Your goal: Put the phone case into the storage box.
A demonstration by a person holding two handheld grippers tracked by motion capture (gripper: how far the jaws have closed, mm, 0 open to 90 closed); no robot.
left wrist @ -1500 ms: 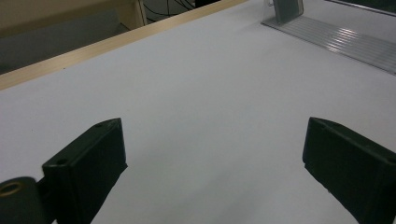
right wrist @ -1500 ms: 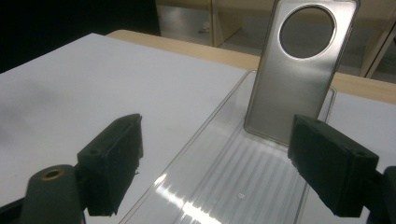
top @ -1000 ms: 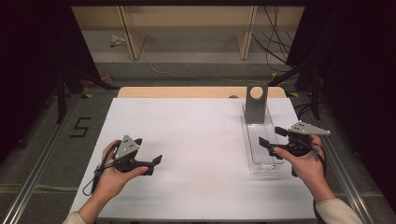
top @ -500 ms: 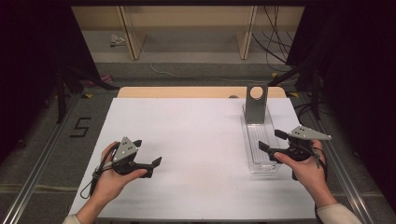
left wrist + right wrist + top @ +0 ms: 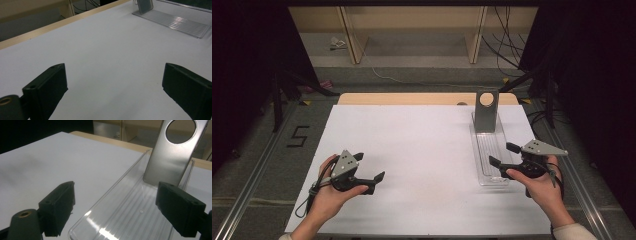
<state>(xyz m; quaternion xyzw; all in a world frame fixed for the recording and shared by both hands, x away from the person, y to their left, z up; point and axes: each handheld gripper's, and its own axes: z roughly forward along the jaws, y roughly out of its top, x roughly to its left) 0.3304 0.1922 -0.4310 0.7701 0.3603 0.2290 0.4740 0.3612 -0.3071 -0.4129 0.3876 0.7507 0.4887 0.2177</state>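
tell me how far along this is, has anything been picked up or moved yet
Nothing looks done, and no goal is evident. The clear tray lies on the white table, holding just the upright metal plate with a round hole at its far end. In hand: nothing. The left gripper is open over bare table; the right gripper is open at the tray's near end. Any grasp is still to come.

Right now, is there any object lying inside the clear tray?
No, in the right gripper view the clear tray shows a bare ribbed floor, with the metal plate standing upright at its far end.
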